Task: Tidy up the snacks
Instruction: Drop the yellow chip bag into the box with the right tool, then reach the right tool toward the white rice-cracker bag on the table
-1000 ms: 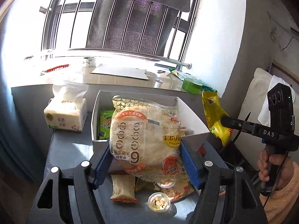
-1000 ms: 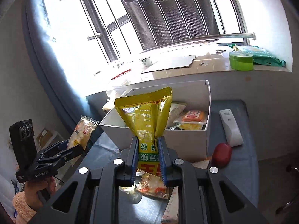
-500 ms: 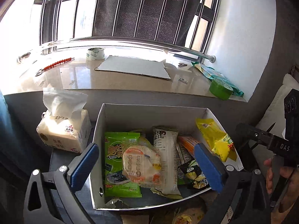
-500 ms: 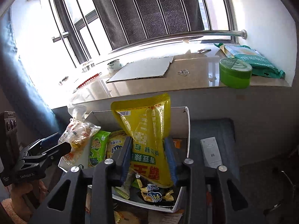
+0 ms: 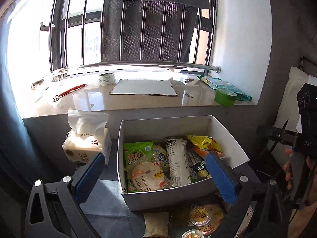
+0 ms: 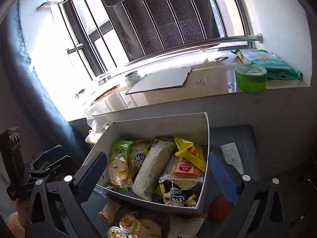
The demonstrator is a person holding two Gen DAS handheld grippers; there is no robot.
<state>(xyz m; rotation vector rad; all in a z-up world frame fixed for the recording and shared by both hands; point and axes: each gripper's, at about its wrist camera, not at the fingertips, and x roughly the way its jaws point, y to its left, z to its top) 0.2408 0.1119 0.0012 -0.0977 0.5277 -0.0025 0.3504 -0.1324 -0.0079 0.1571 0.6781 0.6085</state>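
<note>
A white open box on the grey table holds several snack packs. The rice-cracker pack lies in its near left corner. The yellow bag lies at its right side. My left gripper is open and empty, hovering over the box's near edge. My right gripper is open and empty above the box. Loose snacks lie on the table in front of the box.
A tissue pack stands left of the box. A white remote and a red object lie to its right. The windowsill behind holds a green tub, cardboard sheet, and tape roll.
Both grippers have opened. The rice-cracker pack left my left gripper and the yellow bag left my right gripper; both now lie in the box. Both grippers have pulled back slightly.
</note>
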